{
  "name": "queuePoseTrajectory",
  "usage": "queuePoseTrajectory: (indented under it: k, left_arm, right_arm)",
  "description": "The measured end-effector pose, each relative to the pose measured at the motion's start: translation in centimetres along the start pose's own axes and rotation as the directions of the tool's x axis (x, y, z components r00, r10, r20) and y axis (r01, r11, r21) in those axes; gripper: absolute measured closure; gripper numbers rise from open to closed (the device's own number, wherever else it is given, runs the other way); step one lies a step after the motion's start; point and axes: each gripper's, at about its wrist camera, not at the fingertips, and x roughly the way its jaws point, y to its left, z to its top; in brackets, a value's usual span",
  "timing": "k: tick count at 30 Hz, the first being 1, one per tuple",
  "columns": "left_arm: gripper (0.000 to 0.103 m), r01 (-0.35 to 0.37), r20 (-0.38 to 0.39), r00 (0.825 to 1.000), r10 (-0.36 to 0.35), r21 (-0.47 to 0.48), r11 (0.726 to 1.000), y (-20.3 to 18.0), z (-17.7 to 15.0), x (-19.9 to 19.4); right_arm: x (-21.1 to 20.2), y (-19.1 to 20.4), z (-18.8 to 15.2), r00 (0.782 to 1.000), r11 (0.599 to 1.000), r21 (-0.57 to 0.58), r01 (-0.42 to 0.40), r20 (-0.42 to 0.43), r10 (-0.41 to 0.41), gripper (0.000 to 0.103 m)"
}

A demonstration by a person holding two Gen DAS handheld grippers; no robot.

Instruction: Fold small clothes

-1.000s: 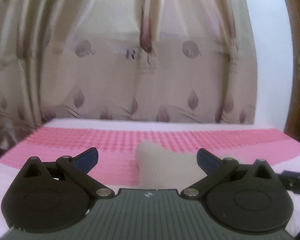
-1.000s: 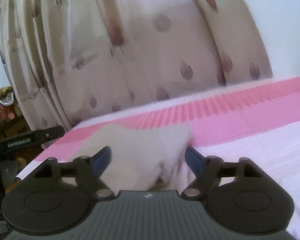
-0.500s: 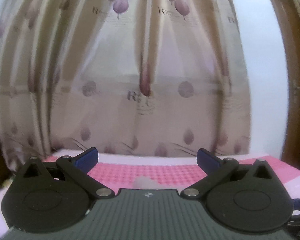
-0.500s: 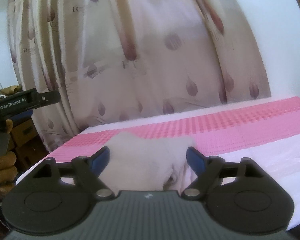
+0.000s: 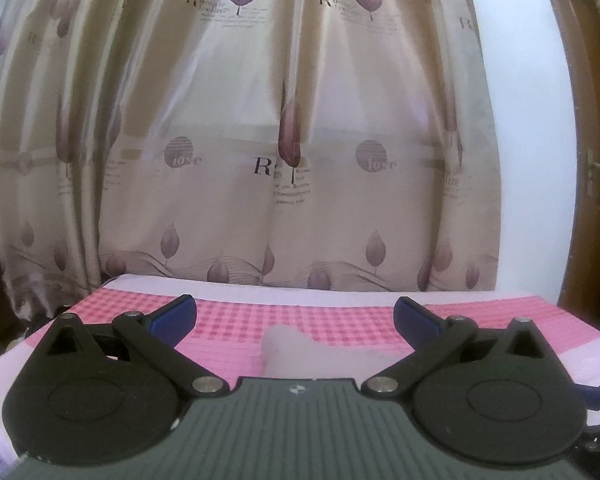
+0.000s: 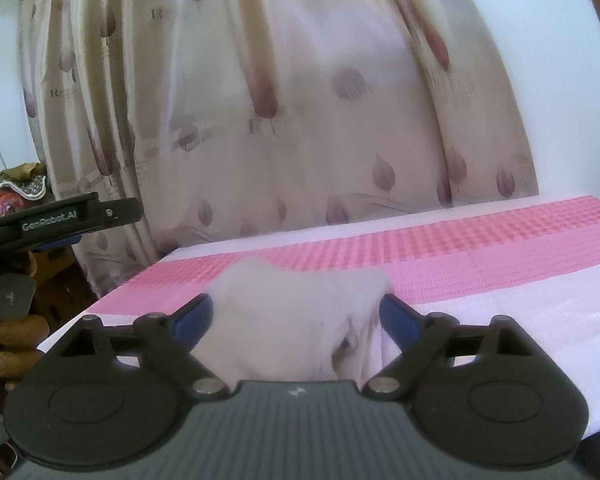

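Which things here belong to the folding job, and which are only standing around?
For the job:
- white garment on the bed
- pink checked bedsheet, the folding surface
- left tongs and right tongs

Only around:
- leaf-printed curtain
- brown wooden door
- white wall

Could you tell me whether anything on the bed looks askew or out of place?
Only the small white garment: it sits bunched with uneven points on the pink checked cover rather than folded flat. Nothing appears spilled or damaged.
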Motion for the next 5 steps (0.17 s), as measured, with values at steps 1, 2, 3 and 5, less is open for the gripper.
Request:
queuePoseTrajectory:
  k: [1, 2, 3, 5]
  left_arm:
    - [0.000, -0.001, -0.003, 1.000, 0.001, -0.005, 1.000, 0.04, -0.04, 0.02]
    - [0.000, 0.000, -0.005, 1.000, 0.000, -0.008, 1.000, 0.09, -0.10, 0.04]
    - [0.000, -0.005, -0.001, 1.000, 0.005, -0.003, 1.000, 0.11, -0.15, -0.02]
    - [0.000, -0.017, -0.022, 1.000, 0.017, 0.007, 1.000, 0.08, -0.17, 0.19]
  right_arm:
    - [-0.03, 0.06, -0.01, 1.000, 1.000, -0.002, 0.003, 0.000, -0.003, 0.012]
    - [-0.05, 0.13, -0.03, 1.000, 1.000, -0.004, 0.005, 0.000, -0.005, 0.012]
    - [-0.06, 0.23, -0.02, 1.000, 1.000, -0.009, 0.009, 0.001, -0.009, 0.012]
    - [-0.05, 0.49, -0.07, 1.000, 0.999, -0.023, 0.024, 0.001, -0.024, 0.008]
